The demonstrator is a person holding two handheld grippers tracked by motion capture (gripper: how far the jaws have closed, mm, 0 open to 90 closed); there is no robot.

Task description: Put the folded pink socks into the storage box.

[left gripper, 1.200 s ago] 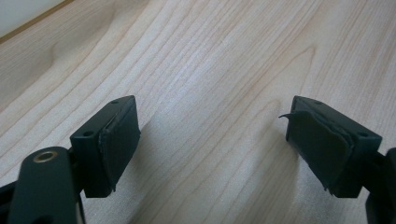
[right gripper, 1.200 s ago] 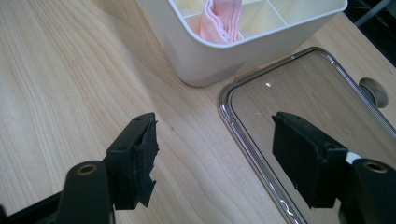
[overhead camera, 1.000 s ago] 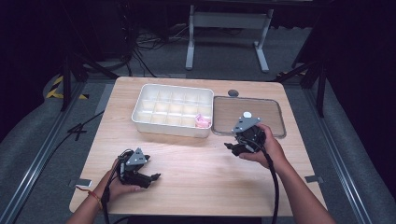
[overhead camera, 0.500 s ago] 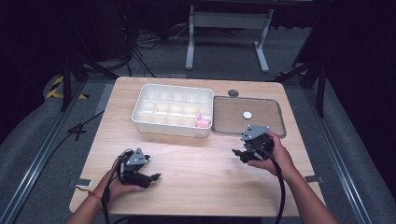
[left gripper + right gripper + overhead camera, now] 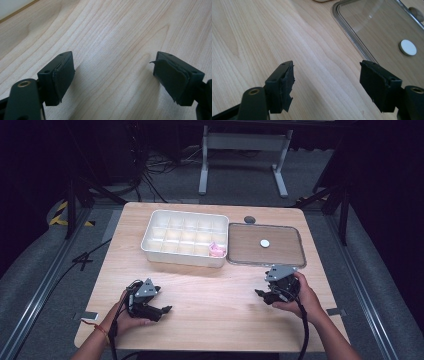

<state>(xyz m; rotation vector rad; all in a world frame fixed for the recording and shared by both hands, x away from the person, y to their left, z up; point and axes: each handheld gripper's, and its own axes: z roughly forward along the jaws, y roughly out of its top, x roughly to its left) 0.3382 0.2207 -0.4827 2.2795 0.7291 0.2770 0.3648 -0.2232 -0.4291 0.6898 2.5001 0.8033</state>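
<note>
A white compartment tray (image 5: 150,237) stands at the back of the wooden table, with a small pink thing (image 5: 217,251) in its near right cell. Beside it lies a clear lid (image 5: 285,255) with a white round knob (image 5: 265,243). My right gripper (image 5: 261,295) sits just in front of the lid's near edge, jaws open over bare wood. In the right gripper view the gripper (image 5: 327,82) has nothing between its pads, and the lid (image 5: 372,25) and knob (image 5: 408,47) lie ahead to the right. My left gripper (image 5: 164,310) rests near the front left, open (image 5: 112,75) and holding nothing.
A small dark round thing (image 5: 249,219) lies on the table behind the lid. The tray's white wall (image 5: 11,7) shows at the top left of the left gripper view. Bare wood (image 5: 210,295) stretches between the two grippers. Dark floor, cables and a stand surround the table.
My right gripper has drawn back from the lid's near left corner toward the front right of the table and come lower. The left gripper has stayed put.
</note>
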